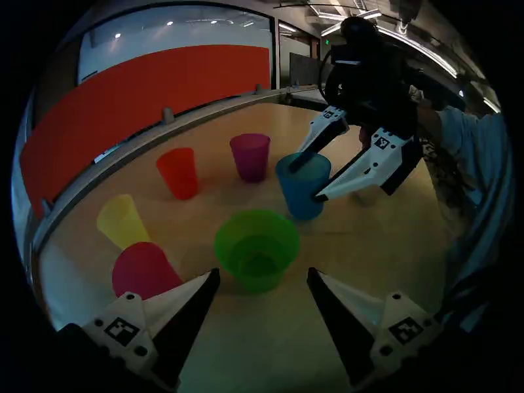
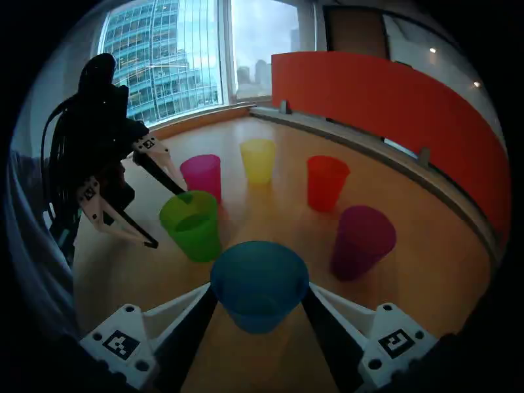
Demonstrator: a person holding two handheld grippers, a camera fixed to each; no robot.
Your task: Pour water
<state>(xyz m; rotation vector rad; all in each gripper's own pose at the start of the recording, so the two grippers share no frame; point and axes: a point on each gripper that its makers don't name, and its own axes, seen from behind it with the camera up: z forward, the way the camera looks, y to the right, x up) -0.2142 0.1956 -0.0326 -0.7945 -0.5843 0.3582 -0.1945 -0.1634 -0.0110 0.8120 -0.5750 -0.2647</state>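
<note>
A blue cup (image 2: 259,285) stands on the wooden table (image 2: 275,209), and my right gripper (image 2: 259,289) is shut on it, one finger against each side. The left gripper view shows this same blue cup (image 1: 302,185) upright inside the right gripper (image 1: 311,178), held by a person's hand. My left gripper (image 1: 262,275) is open, its tips on either side of a green cup (image 1: 257,249) that sits just ahead, untouched. In the right gripper view, the left gripper (image 2: 170,219) flanks the green cup (image 2: 192,226). I cannot tell whether either cup holds water.
Other cups stand around: orange-red (image 1: 178,171), purple (image 1: 250,156), yellow (image 1: 121,221) and pink (image 1: 143,270), the pink one close to my left finger. A red panel (image 1: 144,98) backs the table's far edge. A person's sleeve (image 1: 478,150) is at right.
</note>
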